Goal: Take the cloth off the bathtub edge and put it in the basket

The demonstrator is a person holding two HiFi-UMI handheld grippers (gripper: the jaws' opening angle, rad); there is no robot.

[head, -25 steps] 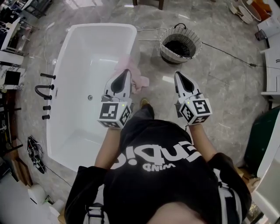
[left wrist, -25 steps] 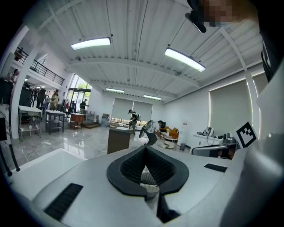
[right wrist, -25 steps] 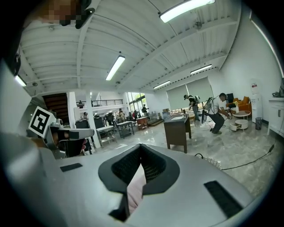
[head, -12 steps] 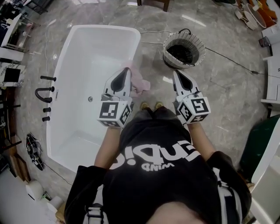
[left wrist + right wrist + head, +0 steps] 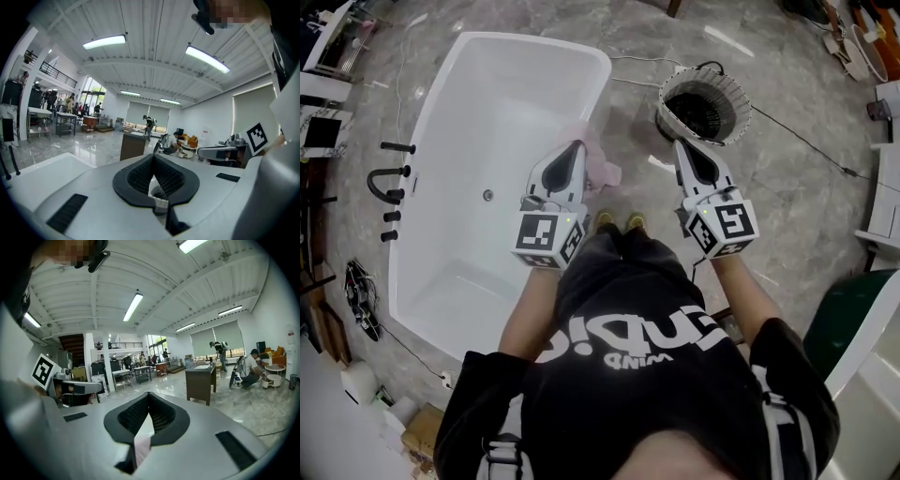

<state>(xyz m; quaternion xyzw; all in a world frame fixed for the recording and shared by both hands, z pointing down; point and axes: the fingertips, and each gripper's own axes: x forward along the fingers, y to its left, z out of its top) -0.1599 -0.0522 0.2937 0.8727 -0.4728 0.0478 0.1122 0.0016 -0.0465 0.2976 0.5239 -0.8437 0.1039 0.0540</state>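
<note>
The pink cloth (image 5: pixel 602 167) hangs over the right edge of the white bathtub (image 5: pixel 534 39). A round woven basket (image 5: pixel 739 94) with a dark inside stands on the floor to the right of the tub. My left gripper (image 5: pixel 576 145) is shut and empty, its tip just left of the cloth and over the tub's rim. My right gripper (image 5: pixel 680 145) is also shut and empty, pointing at the basket's near side. Both gripper views look out across the hall with the jaws closed (image 5: pixel 153 155) (image 5: pixel 149 393). Neither shows the cloth or the basket.
Black taps (image 5: pixel 389 183) stand on the floor left of the tub. A dark cable (image 5: pixel 806 141) runs from the basket across the marble floor. The person's feet (image 5: pixel 619 222) are close to the tub's right side. A green bin (image 5: pixel 853 309) is at the right.
The person has stepped closer to the tub and basket, so both sit nearer the grippers' tips. Both grippers stay shut, and the cloth has not moved.
</note>
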